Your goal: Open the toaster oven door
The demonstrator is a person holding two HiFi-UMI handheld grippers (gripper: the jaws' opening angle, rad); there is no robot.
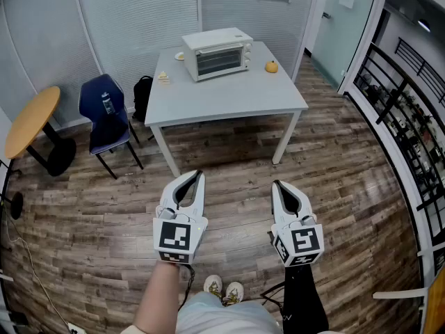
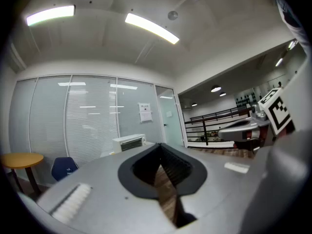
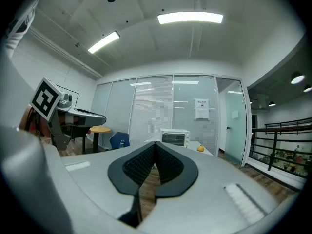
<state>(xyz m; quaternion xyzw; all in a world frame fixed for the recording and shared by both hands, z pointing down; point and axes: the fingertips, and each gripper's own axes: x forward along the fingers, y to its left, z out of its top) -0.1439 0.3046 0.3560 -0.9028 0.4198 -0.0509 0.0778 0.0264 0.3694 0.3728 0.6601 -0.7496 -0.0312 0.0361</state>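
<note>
Head view, looking steeply down: I stand on the wood floor (image 1: 236,211) well short of the grey table (image 1: 229,99), both grippers held low before me. My left gripper (image 1: 198,175) and right gripper (image 1: 276,184) each have their jaws together, tips meeting on nothing. The white toaster oven (image 1: 219,53) sits toward the table's far edge, its glass door shut. An orange fruit (image 1: 272,66) lies just right of it, and small pale items (image 1: 163,77) to its left are too small to identify. Plank floor separates me from the table. A blue chair (image 1: 104,113), black bag (image 1: 142,92) and round wooden table (image 1: 31,120) stand at left; a black railing (image 1: 400,110) at right is cut off by the frame
</note>
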